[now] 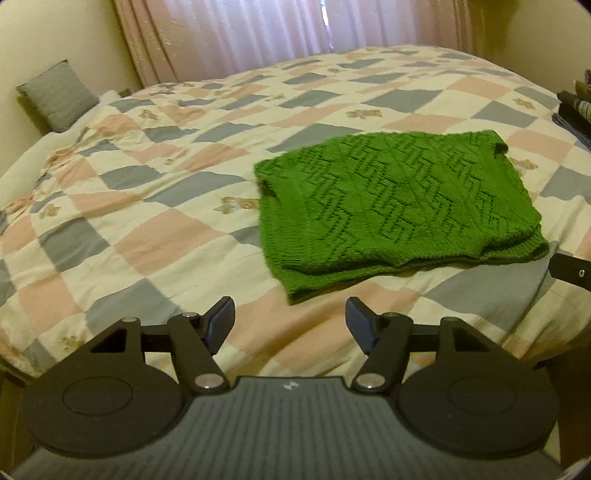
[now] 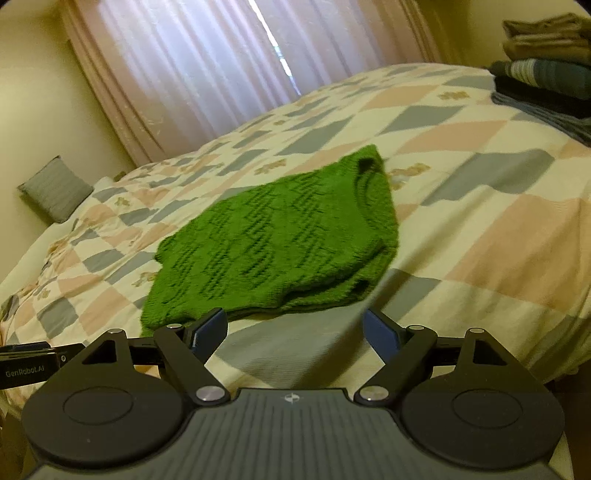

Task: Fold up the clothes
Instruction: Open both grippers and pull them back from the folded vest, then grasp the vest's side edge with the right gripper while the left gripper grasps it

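Observation:
A green knitted sweater (image 1: 399, 206) lies folded into a rough rectangle on the checked bedspread (image 1: 155, 206); the right wrist view shows the sweater (image 2: 273, 243) from its right corner. My left gripper (image 1: 290, 325) is open just short of the sweater's near edge, nothing between its fingers. My right gripper (image 2: 295, 334) is open too, with its jaws wide, a little back from the near folded edge, and empty. A black part of the right gripper (image 1: 570, 269) shows at the right edge of the left wrist view. The left gripper's side (image 2: 29, 358) shows at the left of the right wrist view.
A grey cushion (image 1: 57, 94) leans against the wall at the bed's far left. A stack of folded clothes (image 2: 546, 62) sits at the bed's far right. Pink curtains (image 1: 280, 33) hang behind the bed. The bed's near edge (image 1: 332, 369) runs under both grippers.

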`<state>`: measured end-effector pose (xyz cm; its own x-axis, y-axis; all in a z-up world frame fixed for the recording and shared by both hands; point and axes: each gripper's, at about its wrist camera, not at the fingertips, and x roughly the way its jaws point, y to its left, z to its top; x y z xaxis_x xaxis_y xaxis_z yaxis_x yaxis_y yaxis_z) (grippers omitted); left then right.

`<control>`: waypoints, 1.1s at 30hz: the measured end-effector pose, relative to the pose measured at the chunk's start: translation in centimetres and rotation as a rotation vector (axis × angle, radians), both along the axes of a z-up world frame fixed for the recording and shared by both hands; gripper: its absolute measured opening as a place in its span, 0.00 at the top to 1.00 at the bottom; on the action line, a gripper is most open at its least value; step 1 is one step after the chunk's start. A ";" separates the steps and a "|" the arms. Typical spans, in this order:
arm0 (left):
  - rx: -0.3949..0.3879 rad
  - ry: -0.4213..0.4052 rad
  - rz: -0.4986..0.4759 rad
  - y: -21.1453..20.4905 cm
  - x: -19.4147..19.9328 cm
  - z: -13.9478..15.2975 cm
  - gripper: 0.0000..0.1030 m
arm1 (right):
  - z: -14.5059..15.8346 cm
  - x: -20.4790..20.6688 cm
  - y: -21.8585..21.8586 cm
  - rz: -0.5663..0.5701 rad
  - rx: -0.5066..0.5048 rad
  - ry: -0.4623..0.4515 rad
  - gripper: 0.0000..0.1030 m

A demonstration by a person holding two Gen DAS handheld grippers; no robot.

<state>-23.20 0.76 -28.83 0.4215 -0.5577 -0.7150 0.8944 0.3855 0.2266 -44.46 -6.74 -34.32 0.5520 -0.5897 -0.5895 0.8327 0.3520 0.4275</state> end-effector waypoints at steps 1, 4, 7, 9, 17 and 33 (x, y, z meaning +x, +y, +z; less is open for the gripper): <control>0.006 0.007 -0.007 -0.5 0.1 -0.3 0.39 | -0.2 -0.2 -0.3 -0.009 0.008 -0.001 0.19; 0.016 0.028 -0.021 -1.8 0.7 -1.0 0.39 | -0.7 -1.1 -1.4 -0.039 0.024 -0.010 0.19; 0.017 0.057 -0.048 -3.2 1.8 -1.5 0.39 | -0.9 -1.9 -3.1 -0.055 0.035 -0.044 0.20; 0.008 0.072 -0.071 -4.1 2.7 -1.8 0.39 | -1.1 -2.8 -4.9 -0.069 0.055 -0.094 0.20; -0.047 0.145 -0.171 -8.7 5.2 -2.5 0.39 | -2.6 -3.6 -12.3 -0.102 0.155 -0.260 0.41; -0.105 0.286 -0.062 -10.9 11.2 -4.5 0.39 | -5.2 -1.5 -16.3 -0.162 0.190 -0.171 0.32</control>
<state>-11.99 -10.17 -33.33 0.1744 -0.6534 -0.7366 0.9389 0.3358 -0.0755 -45.98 -23.01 -39.50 0.5604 -0.5660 -0.6047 0.7818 0.1206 0.6117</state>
